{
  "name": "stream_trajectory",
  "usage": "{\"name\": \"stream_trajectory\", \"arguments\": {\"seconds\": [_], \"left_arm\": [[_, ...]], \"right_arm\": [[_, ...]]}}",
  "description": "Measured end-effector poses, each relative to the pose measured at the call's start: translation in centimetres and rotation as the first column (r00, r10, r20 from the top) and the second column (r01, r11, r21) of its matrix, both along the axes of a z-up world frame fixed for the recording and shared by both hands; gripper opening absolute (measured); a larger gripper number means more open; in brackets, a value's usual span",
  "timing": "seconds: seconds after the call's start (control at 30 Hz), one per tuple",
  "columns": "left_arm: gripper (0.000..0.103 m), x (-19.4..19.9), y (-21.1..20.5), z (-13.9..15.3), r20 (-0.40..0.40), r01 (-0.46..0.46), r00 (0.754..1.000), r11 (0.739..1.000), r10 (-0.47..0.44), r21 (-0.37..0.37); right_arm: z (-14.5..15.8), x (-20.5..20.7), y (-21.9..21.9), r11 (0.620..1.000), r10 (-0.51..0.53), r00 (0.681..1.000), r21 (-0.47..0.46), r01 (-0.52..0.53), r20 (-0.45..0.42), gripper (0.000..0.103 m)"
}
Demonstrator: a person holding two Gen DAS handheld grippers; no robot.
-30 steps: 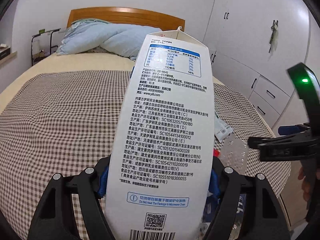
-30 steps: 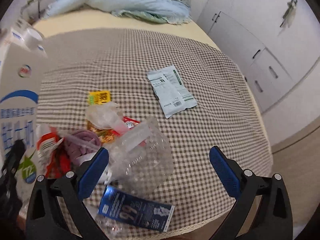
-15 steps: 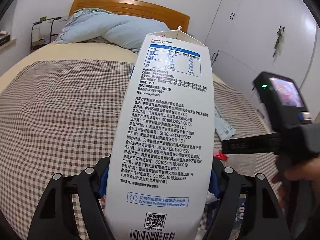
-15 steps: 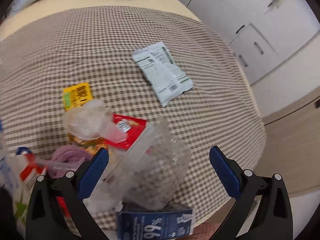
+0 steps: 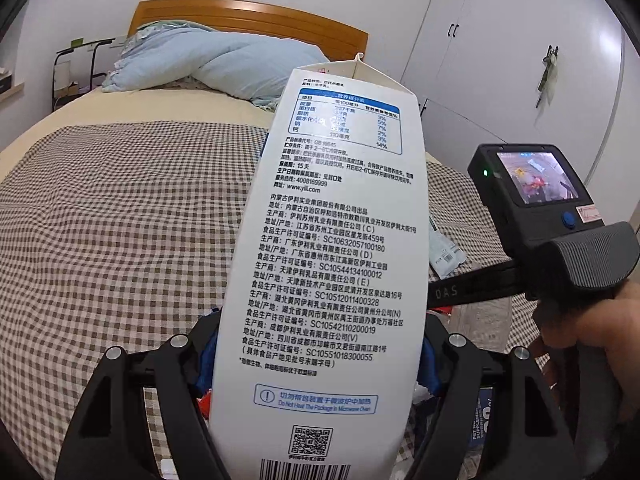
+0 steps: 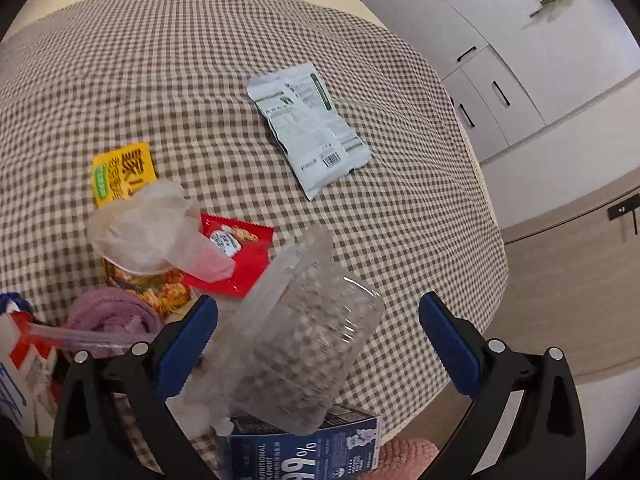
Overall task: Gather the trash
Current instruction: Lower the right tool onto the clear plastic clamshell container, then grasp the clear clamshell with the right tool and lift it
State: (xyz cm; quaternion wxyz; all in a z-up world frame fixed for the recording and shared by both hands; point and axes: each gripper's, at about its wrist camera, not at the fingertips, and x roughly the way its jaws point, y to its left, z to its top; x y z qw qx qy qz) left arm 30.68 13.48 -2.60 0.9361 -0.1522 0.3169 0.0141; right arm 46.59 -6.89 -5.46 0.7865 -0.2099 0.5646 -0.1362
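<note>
My left gripper (image 5: 316,356) is shut on a tall white milk carton (image 5: 332,248), held upright above the checked bedspread (image 5: 112,232). My right gripper (image 6: 318,340) stands open over a crumpled clear plastic container (image 6: 304,344), which lies between its blue pads without being pressed. That container rests partly on a dark blue carton (image 6: 312,452). Near it lie a red wrapper (image 6: 240,256), a crumpled clear bag (image 6: 148,232), a yellow packet (image 6: 122,172) and a white-green pouch (image 6: 308,128). In the left wrist view the right gripper's body (image 5: 540,216) and the hand holding it show at the right.
A purple cloth (image 6: 108,316) and a red-white carton (image 6: 24,356) lie at the pile's left. The bed edge (image 6: 496,264) drops to a wooden floor at the right. White cabinets (image 6: 480,80) stand behind. Blue bedding (image 5: 216,64) lies against the headboard.
My right gripper has dropped and tipped downward toward the clear container, which now fills the space between its pads. The left gripper has kept still with the milk carton.
</note>
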Motion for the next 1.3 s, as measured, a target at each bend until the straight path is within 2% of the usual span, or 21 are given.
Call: {"name": "stream_trajectory", "arguments": {"seconds": [0.47, 0.6, 0.63, 0.67, 0.7, 1.0, 1.3], "left_arm": [[0.071, -1.0, 0.5, 0.5, 0.014, 0.016, 1.000, 1.000, -0.016, 0.000], [0.071, -0.9, 0.2, 0.4, 0.012, 0.025, 1.000, 1.000, -0.025, 0.019], [0.071, -0.9, 0.2, 0.4, 0.012, 0.023, 1.000, 1.000, -0.023, 0.021], [0.071, -0.8, 0.3, 0.4, 0.011, 0.021, 1.000, 1.000, -0.022, 0.020], [0.071, -0.8, 0.3, 0.4, 0.010, 0.019, 1.000, 1.000, -0.020, 0.018], [0.071, -0.8, -0.4, 0.5, 0.018, 0.039, 0.999, 0.999, -0.039, 0.022], [0.071, -0.9, -1.0, 0.6, 0.025, 0.057, 0.998, 0.998, -0.058, 0.021]], "right_arm": [[1.0, -1.1, -5.9, 0.983, -0.106, 0.994, 0.146, 0.111, -0.042, 0.097], [0.8, -1.6, -8.4, 0.941, -0.172, 0.982, 0.281, 0.188, -0.077, 0.096], [0.6, -1.7, -8.8, 0.928, -0.188, 0.978, 0.310, 0.206, -0.087, 0.094], [0.5, -1.7, -9.1, 0.917, -0.201, 0.975, 0.332, 0.221, -0.094, 0.081], [0.3, -1.9, -9.9, 0.898, -0.236, 0.966, 0.356, 0.258, -0.106, 0.073], [0.2, -2.9, -12.5, 0.841, -0.284, 0.952, 0.446, 0.306, -0.118, 0.065], [0.8, -4.0, -14.3, 0.835, -0.291, 0.953, 0.463, 0.296, -0.085, 0.065]]}}
